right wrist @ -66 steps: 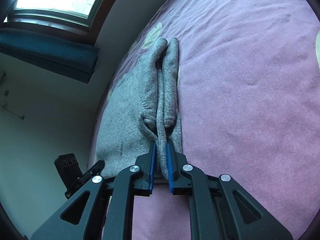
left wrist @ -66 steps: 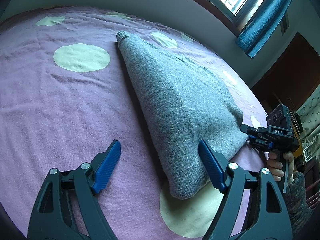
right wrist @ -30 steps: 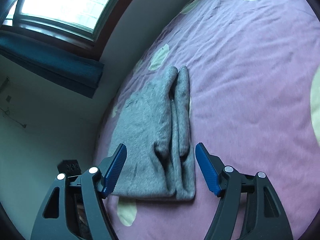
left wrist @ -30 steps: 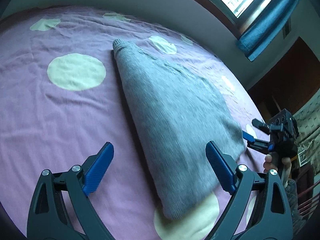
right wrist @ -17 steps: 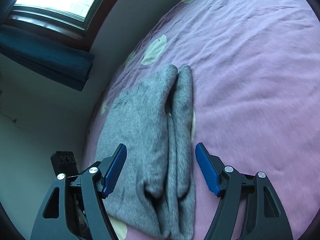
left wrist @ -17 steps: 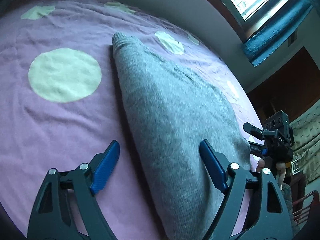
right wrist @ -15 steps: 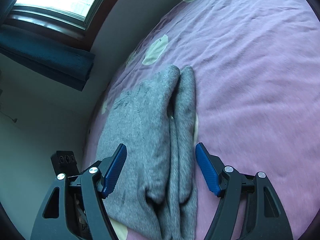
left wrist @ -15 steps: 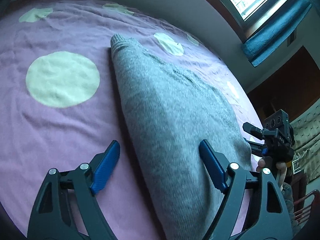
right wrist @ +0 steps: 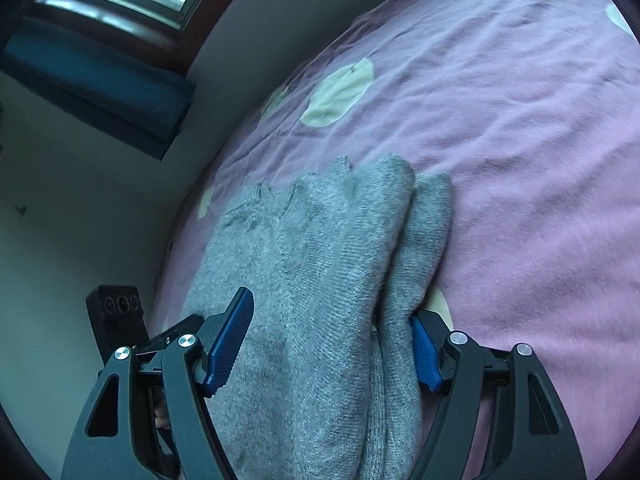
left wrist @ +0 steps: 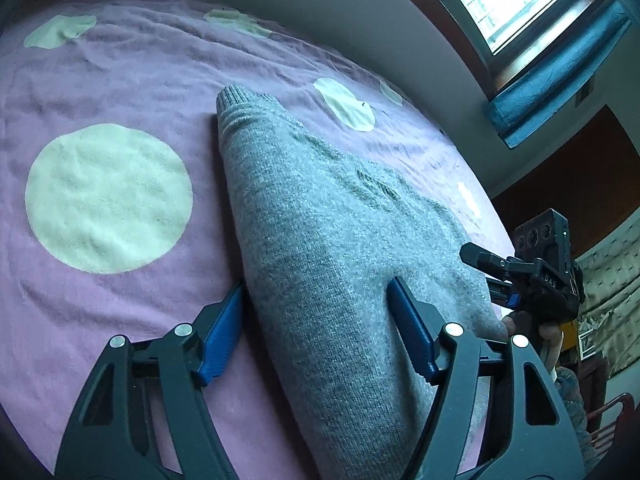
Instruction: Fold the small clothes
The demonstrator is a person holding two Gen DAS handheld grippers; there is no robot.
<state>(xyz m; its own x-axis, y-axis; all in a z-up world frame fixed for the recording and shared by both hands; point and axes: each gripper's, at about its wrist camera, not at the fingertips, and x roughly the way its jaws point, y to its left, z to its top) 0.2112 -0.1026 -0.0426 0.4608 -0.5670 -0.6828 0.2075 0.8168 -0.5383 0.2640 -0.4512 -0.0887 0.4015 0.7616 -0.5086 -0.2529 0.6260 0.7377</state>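
A grey knit sweater (left wrist: pixel 320 220), folded lengthwise, lies on the purple bed cover (left wrist: pixel 120 292). My left gripper (left wrist: pixel 316 328) straddles the sweater's near left edge. One pad is on the cover beside the fold and the other rests on top of the knit. Its jaws are closing, with the fold between them. In the right wrist view the sweater (right wrist: pixel 312 248) shows two stacked sleeves. My right gripper (right wrist: pixel 326 344) stands open over that end, its right finger partly hidden behind the sleeve. From the left wrist view the right gripper (left wrist: pixel 508 280) is at the sweater's far right corner.
The bed cover (right wrist: pixel 520 120) has pale round dots (left wrist: pixel 108 196) and light wrinkles. A wall runs along the bed's far side, with a window and a blue curtain (left wrist: pixel 560 80) above. A hand holds the right gripper's handle (left wrist: pixel 548 332).
Both grippers moved forward over the sweater's ends. The left jaws narrowed around the folded edge. The right gripper, shut on the sleeves earliest, stands open and has the sweater between its fingers.
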